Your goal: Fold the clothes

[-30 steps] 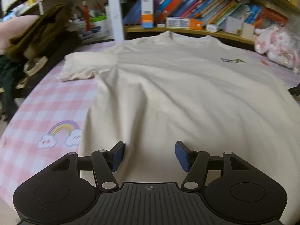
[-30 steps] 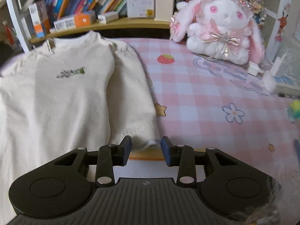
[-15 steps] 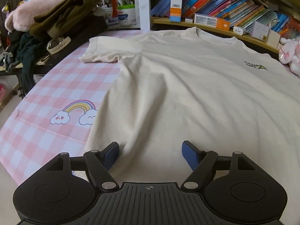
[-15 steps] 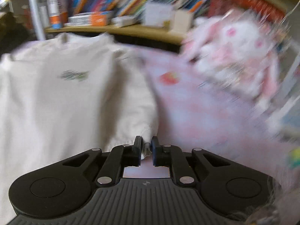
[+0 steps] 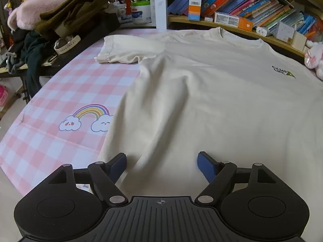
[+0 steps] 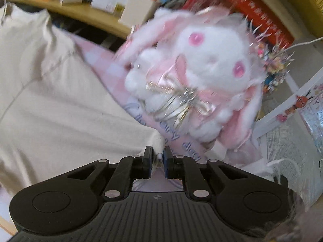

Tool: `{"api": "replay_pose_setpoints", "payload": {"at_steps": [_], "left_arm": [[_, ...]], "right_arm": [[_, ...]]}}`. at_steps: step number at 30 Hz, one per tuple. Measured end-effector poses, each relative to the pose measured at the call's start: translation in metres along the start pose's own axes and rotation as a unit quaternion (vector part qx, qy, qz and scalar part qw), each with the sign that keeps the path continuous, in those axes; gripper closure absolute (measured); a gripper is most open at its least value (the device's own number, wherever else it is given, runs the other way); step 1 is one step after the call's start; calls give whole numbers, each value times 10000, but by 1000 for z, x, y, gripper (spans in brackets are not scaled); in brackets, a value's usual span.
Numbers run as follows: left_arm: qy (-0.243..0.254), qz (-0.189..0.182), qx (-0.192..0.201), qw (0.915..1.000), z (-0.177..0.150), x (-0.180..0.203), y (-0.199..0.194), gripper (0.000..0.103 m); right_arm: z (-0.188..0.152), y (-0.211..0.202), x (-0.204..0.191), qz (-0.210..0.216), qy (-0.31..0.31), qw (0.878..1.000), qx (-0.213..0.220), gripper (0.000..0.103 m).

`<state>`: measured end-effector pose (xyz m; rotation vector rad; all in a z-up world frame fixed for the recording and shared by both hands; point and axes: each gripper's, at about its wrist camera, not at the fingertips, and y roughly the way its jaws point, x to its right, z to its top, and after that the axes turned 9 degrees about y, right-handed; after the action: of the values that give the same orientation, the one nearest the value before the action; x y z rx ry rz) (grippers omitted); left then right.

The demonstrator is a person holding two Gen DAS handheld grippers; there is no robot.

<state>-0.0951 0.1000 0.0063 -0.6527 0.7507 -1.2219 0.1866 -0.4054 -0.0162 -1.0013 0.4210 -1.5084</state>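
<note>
The cream cotton T-shirt (image 5: 212,100) lies flat on the pink-checked tablecloth (image 5: 66,92). The left gripper (image 5: 162,162) hovers over its hem, jaws wide — the right gripper (image 6: 157,157) pinches a sleeve edge beside the white plush rabbit (image 6: 201,76).

The left wrist view sits low over the near hem of the shirt (image 5: 201,100), looking along the left tongs (image 5: 162,162) across the counter (image 5: 60,92) toward the bookshelf (image 5: 242,16) at the far edge. The right wrist view is tilted and blurred, close above the shirt's (image 6: 60,111) right edge, facing along the right tongs (image 6: 157,159) at a plush rabbit (image 6: 201,76) very near. Both views share the shirt, the bookshelf and the rabbit.
</note>
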Motion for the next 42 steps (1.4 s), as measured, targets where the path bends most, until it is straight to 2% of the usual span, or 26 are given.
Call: {"api": "replay_pose_setpoints", "payload": {"at_steps": [3, 5, 6, 9, 10, 12, 17, 19, 20, 22, 24, 28, 34, 36, 38, 42], "left_arm": [[78, 131, 140, 9998, 0, -6, -13, 24], [-41, 170, 300, 9994, -2, -16, -24, 24], [-116, 184, 385, 9990, -3, -22, -30, 24], [-295, 381, 431, 9979, -12, -42, -40, 24], [-368, 407, 410, 9977, -15, -49, -42, 24], [-517, 396, 357, 9972, -24, -62, -44, 27], [-569, -157, 318, 9978, -45, -85, -49, 36], [-501, -377, 334, 9975, -51, -91, -49, 41], [-481, -479, 361, 9970, -53, -94, -49, 43], [-489, -716, 398, 9954, -56, -100, -48, 54], [-475, -962, 390, 9935, -60, -104, -47, 61], [-253, -1373, 312, 9897, -67, -106, -41, 63], [217, -1531, 390, 9872, -68, -100, -40, 63], [216, -1472, 399, 9881, -68, -100, -40, 74], [98, -1501, 392, 9879, -69, -104, -39, 75], [-497, -1856, 332, 9808, -72, -118, -38, 75]], "right_arm": [[-3, 4, -3, -135, -26, 9999, 51, 89], [-5, -4, -3, -279, 27, 9994, 195, 76], [-8, -14, -2, -243, 129, 9992, 305, 74], [-25, -55, 0, 253, 667, 9955, 630, 67], [-33, -71, -1, 476, 873, 9924, 720, 62], [-54, -100, -16, 817, 1092, 9879, 739, 59], [-110, -170, -65, 1576, 1474, 9743, 649, 58], [-131, -195, -87, 1707, 1665, 9698, 516, 58], [-141, -206, -96, 1724, 1748, 9684, 430, 58], [-157, -223, -111, 1722, 1845, 9672, 295, 58], [-173, -240, -121, 1633, 1917, 9676, 193, 58], [-205, -269, -138, 1380, 2120, 9674, 92, 58], [-241, -286, -153, 956, 2535, 9626, -7, 58], [-249, -288, -159, 925, 2596, 9612, -81, 59], [-254, -289, -163, 926, 2599, 9611, -133, 61], [-262, -291, -167, 939, 2672, 9590, -145, 64]]}}
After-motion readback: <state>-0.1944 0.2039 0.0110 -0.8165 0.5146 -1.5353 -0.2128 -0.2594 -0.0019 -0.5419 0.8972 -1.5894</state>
